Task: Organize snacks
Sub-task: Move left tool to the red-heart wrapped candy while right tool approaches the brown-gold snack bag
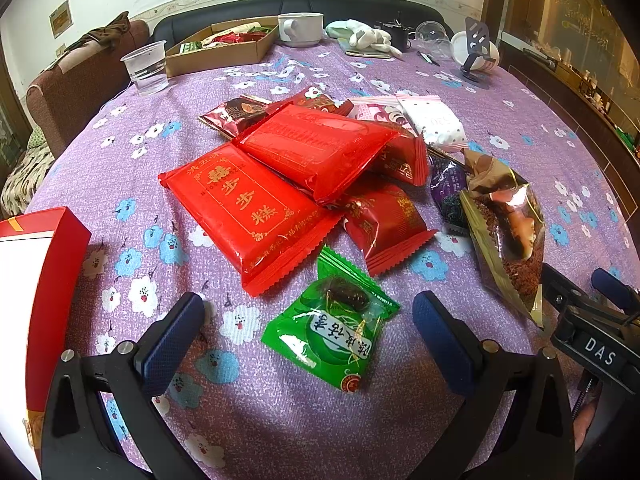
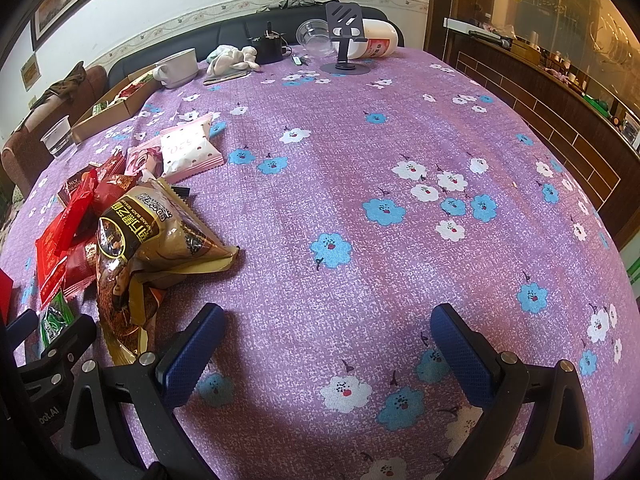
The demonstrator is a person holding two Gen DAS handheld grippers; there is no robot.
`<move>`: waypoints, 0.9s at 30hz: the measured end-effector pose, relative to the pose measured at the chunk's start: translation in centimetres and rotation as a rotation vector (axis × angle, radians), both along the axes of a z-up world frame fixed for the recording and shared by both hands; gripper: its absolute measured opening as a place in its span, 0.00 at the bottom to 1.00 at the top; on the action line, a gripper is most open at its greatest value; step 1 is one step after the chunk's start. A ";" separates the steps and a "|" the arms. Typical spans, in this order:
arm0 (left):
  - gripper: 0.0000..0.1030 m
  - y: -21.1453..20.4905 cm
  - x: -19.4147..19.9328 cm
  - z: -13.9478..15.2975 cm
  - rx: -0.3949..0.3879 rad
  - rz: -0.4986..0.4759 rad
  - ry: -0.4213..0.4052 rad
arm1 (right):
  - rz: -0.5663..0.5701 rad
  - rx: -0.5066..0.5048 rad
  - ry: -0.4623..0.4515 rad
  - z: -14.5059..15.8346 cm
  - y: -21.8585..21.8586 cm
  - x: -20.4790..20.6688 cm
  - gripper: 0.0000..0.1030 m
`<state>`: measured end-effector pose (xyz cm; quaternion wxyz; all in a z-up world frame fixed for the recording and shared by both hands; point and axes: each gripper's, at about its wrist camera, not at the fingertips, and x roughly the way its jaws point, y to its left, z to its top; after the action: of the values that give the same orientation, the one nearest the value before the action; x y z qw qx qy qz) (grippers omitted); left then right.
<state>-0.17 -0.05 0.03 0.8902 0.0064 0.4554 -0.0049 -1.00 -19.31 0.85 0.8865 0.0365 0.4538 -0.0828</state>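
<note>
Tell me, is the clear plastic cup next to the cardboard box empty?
No. The clear plastic cup stands upright beside the cardboard box, with a little clear liquid, probably water, at the bottom.

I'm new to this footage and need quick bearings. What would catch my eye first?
A heap of snack packets on the purple floral tablecloth, topped by two big red packets. A green candy packet lies alone between the open left gripper fingers. The right gripper, also open, faces bare cloth, with a gold-brown snack bag at its left.
</note>
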 end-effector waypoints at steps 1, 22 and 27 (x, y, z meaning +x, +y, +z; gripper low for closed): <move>1.00 -0.1 -0.2 0.0 0.000 -0.003 0.006 | 0.000 0.000 0.000 0.0 0.0 0.0 1.00; 1.00 5.1 -8.9 2.0 0.022 -0.023 0.001 | 0.000 0.000 0.000 0.0 0.0 0.0 1.00; 1.00 6.6 -10.5 2.4 -0.012 0.052 0.013 | 0.000 0.001 0.000 0.0 0.0 0.0 1.00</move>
<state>-10.68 6.55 2.41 0.8870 -0.0109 0.4613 0.0156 -1.00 -19.32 0.82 0.8865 0.0369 0.4537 -0.0825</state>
